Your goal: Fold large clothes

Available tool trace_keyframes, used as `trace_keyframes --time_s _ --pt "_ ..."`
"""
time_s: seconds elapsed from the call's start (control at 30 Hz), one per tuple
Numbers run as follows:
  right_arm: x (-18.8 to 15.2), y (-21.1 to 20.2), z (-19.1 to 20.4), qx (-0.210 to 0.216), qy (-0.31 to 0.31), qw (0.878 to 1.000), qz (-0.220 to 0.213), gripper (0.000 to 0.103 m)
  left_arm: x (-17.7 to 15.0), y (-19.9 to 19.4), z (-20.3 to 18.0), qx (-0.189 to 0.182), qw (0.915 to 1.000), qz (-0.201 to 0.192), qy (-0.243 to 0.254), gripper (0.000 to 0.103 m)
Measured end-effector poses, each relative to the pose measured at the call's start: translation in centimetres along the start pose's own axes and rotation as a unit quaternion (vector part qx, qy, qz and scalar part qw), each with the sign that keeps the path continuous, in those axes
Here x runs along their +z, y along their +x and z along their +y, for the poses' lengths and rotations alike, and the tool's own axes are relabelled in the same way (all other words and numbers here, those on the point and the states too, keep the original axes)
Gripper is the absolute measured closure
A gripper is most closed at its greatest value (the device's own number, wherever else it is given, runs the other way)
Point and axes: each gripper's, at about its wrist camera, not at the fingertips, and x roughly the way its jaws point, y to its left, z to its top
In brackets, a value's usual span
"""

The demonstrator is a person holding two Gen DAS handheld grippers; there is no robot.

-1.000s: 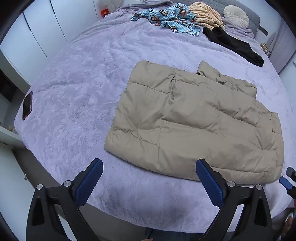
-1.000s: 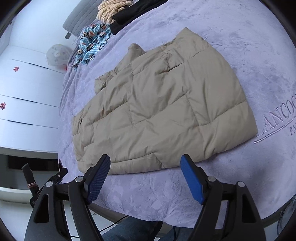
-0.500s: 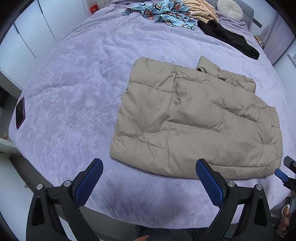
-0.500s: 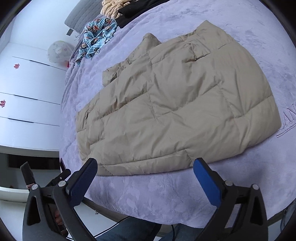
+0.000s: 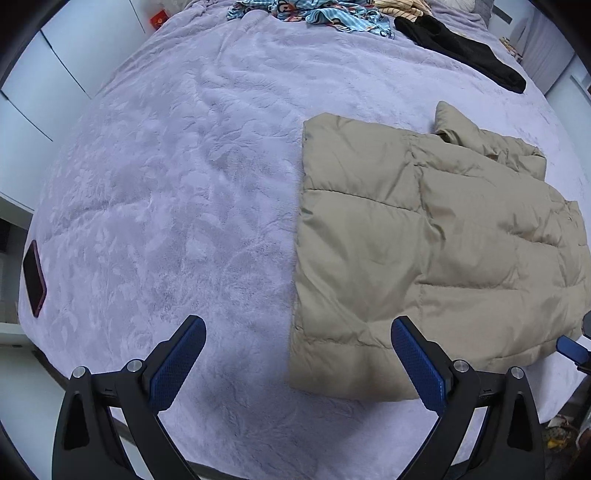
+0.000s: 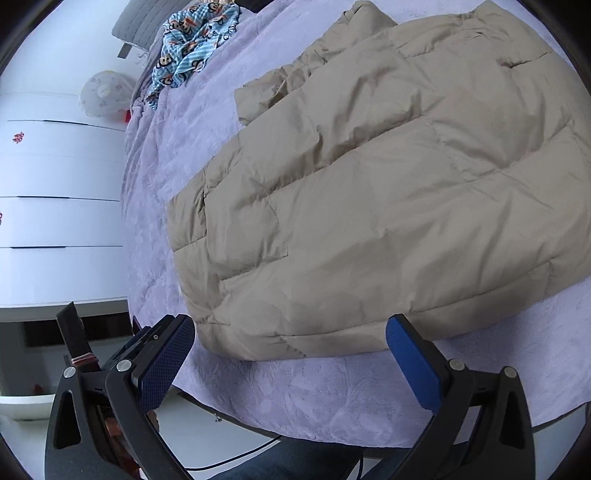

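Tan jacket (image 5: pixel 436 254) flat on the purple blanket (image 5: pixel 184 192), filling the right half of the left wrist view and most of the right wrist view (image 6: pixel 388 192). Already folded into a rough rectangle, sleeve or collar bunched at the far edge, upper right of the left view. Long axis running left to right in the left view, from a straight short edge at centre frame out to the right border; in the right view running from lower left up to upper right. Near long edge just above both sets of fingertips. Left gripper (image 5: pixel 297 363) wide open, nothing between the pads; near-left corner of the jacket sitting inside its span, closer to the right pad (image 5: pixel 417 365) than the left, with bare blanket under the other half. Right gripper (image 6: pixel 290 363) also spread to its widest, jaws having just been opening, nothing between them; near edge of the jacket lying just above the gap, its lower-left corner close to the left pad (image 6: pixel 162 362). Each gripper thus nearest one end of the same near edge, so likely next: pinch both ends and carry that edge across to the far side. Whether either touches the fabric, hard to tell; seemingly just short. Farther out: patterned blue garment (image 5: pixel 314 14) and black garment (image 5: pixel 465 51) at the top of the left view, dark phone (image 5: pixel 34 278) at the left border.
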Motion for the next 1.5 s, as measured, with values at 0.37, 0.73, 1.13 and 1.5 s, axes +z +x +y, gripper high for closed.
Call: trace_keyframes --time_s 0.37,0.73,1.13,1.5 --pt "0.0 1.1 0.4 -0.048 0.025 0.999 0.004 0.0 1.6 3.3 2.9 -0.124 0.9918 0.025 -0.019 0.002" --pt "-0.4 1.8 0.3 -0.069 0.034 0.997 0.012 0.0 4.1 8.1 3.5 -0.244 0.9675 0.063 0.026 0.002" --pt "-0.3 1.2 0.0 -0.106 0.036 0.994 0.015 0.0 7.1 13.6 -3.4 -0.355 0.9255 0.111 0.07 0.002" --pt "3.6 -2.4 -1.6 -0.152 -0.007 0.987 -0.054 0.059 7.6 9.8 -4.6 -0.389 0.9143 0.095 0.061 0.079"
